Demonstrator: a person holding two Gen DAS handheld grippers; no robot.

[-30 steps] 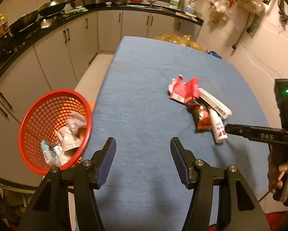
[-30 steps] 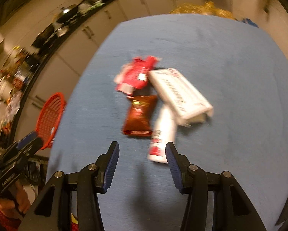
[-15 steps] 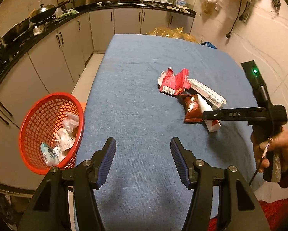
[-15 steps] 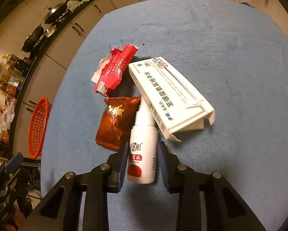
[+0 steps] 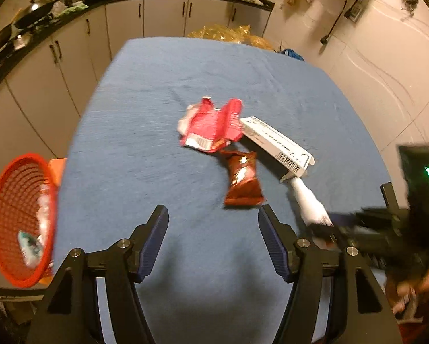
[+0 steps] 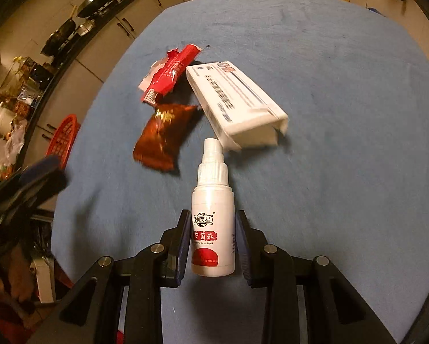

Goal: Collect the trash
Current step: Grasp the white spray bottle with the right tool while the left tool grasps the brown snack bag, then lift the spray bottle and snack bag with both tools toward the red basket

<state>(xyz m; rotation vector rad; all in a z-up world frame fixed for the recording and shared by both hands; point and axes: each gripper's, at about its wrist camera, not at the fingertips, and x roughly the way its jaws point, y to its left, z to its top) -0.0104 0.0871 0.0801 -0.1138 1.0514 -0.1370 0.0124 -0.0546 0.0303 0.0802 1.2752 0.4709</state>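
Observation:
My right gripper is shut on a white spray bottle with a red label and holds it above the blue table. The bottle also shows in the left wrist view. A white carton, a brown snack packet and a red wrapper lie beyond it. In the left wrist view they are the carton, packet and wrapper. My left gripper is open and empty, just short of the brown packet.
A red mesh basket holding several wrappers hangs off the table's left edge; it also shows in the right wrist view. Kitchen cabinets and a counter with pans run along the left and back. A tiled wall is on the right.
My right gripper closed on the spray bottle and lifted it off the table. My left gripper moved forward toward the trash pile, still open.

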